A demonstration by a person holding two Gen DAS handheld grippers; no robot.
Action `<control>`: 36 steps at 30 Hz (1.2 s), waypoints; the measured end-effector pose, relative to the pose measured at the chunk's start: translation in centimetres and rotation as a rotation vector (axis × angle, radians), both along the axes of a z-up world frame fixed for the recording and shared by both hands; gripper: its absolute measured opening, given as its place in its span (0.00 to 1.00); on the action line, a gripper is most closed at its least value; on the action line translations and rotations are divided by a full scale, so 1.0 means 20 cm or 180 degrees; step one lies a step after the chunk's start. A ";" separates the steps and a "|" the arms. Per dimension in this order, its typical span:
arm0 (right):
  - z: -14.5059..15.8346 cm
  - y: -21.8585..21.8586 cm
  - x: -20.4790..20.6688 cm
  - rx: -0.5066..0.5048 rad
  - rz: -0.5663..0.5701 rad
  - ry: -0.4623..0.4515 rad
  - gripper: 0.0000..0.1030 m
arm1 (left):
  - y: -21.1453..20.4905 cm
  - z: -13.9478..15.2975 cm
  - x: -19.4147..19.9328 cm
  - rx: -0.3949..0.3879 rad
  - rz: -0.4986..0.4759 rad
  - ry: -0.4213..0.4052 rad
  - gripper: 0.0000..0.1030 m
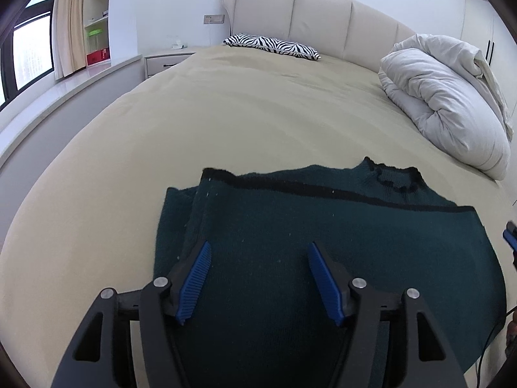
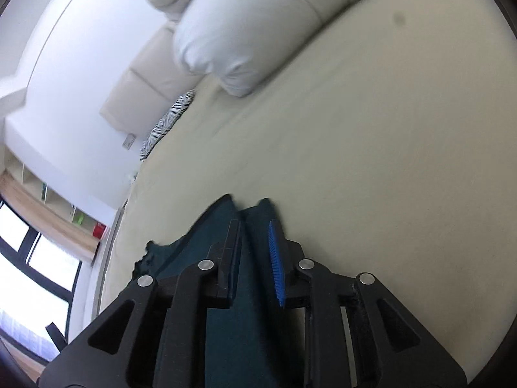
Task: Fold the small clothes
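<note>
A dark green knit sweater [image 1: 290,226] with black trim lies on the beige bed [image 1: 226,113], partly folded, its collar [image 1: 394,177] at the far right. My left gripper [image 1: 258,249] is open just above the sweater's near part, holding nothing. My right gripper [image 2: 255,226] is rolled on its side at the sweater's edge [image 2: 239,291]; its jaws are narrowly apart with folds of the fabric between them. Its blue tip also shows at the right edge of the left wrist view [image 1: 510,236].
A white folded duvet [image 1: 446,103] lies at the bed's right side. A zebra-print pillow [image 1: 271,45] lies by the cream headboard [image 1: 307,9]. A nightstand [image 1: 164,61], a window ledge [image 1: 64,87] and shelves stand to the left.
</note>
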State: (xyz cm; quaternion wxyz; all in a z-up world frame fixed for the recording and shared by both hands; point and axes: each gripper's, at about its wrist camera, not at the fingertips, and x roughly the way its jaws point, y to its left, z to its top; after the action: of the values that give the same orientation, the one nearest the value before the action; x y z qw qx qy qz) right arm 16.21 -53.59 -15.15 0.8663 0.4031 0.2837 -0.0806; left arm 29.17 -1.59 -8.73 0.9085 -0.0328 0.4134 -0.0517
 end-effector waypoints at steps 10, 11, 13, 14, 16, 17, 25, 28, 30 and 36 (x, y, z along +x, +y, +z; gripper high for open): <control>0.03 0.80 0.56 -0.0401 0.1427 0.0248 0.52 | 0.01 -0.09 -0.01 0.0071 -0.0124 0.0012 0.66; -0.04 0.79 0.57 -0.0358 0.1342 0.0349 0.47 | 0.01 -0.10 -0.01 0.0050 -0.0127 0.0013 0.66; -0.15 0.65 0.53 0.0062 0.1146 0.0174 0.27 | 0.01 -0.10 -0.01 0.0051 -0.0134 0.0007 0.67; -0.18 0.57 0.51 0.0220 0.1038 0.0154 0.21 | 0.00 -0.10 -0.01 0.0061 -0.0136 0.0001 0.67; -0.19 0.42 0.43 0.0344 0.0769 0.0148 0.21 | 0.00 -0.10 -0.01 0.0070 -0.0133 -0.0011 0.67; -0.17 0.37 0.38 0.0234 0.0634 0.0195 0.24 | 0.00 -0.10 -0.01 0.0072 -0.0131 -0.0015 0.67; 0.01 0.59 0.09 0.0442 0.1024 -0.0039 0.42 | -0.01 -0.10 -0.02 0.0092 -0.0130 -0.0016 0.67; 0.01 0.99 0.15 0.0457 0.1724 -0.0022 0.42 | -0.01 -0.08 -0.03 0.0108 -0.0154 0.0001 0.67; -0.04 1.22 0.20 0.0451 0.2120 0.0087 0.42 | 0.01 -0.06 -0.07 0.0096 -0.0191 0.0013 0.66; -0.25 1.14 0.19 0.0698 0.1829 0.0295 0.35 | 0.15 -0.04 -0.24 0.0102 -0.0131 -0.0012 0.68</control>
State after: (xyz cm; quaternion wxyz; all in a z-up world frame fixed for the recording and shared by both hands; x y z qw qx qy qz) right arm 20.00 -30.71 -20.11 0.7912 0.3934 0.4321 0.1803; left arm 24.30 1.34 -9.58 0.9084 -0.0096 0.4131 -0.0637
